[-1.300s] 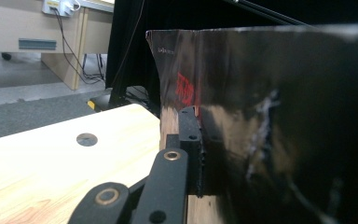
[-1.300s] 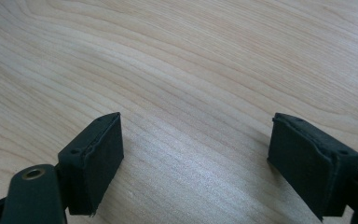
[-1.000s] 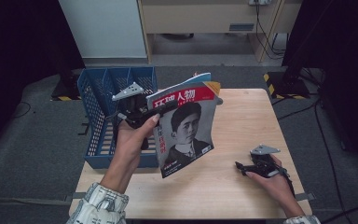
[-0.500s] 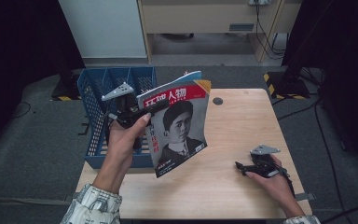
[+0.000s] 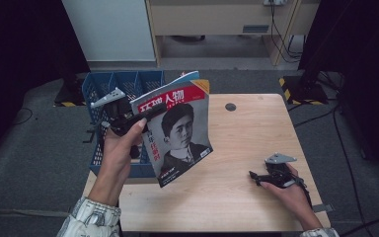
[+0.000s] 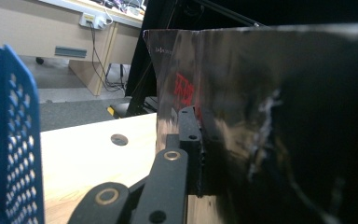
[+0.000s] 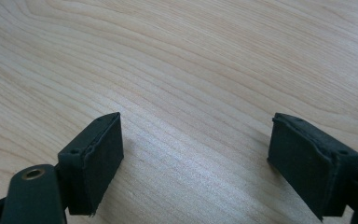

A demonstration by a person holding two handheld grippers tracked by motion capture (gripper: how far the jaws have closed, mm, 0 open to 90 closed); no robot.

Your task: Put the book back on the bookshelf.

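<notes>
Left gripper (image 5: 145, 112) jaws clamped on the top edge of the magazine (image 5: 177, 131), holding it upright and tilted in the air above the table's (image 5: 242, 148) left edge, just beside the blue basket (image 5: 103, 89); cover with a portrait and red title band faces the high view. Right gripper (image 5: 257, 177) rests low on the table near the right front, jaws spread wide with bare wood between them, well apart from the magazine.

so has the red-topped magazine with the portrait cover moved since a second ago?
Yes. The red-topped portrait magazine, clamped in the left gripper, has shifted left toward the blue perforated plastic basket, uncovering the dark round hole in the wooden table.
</notes>
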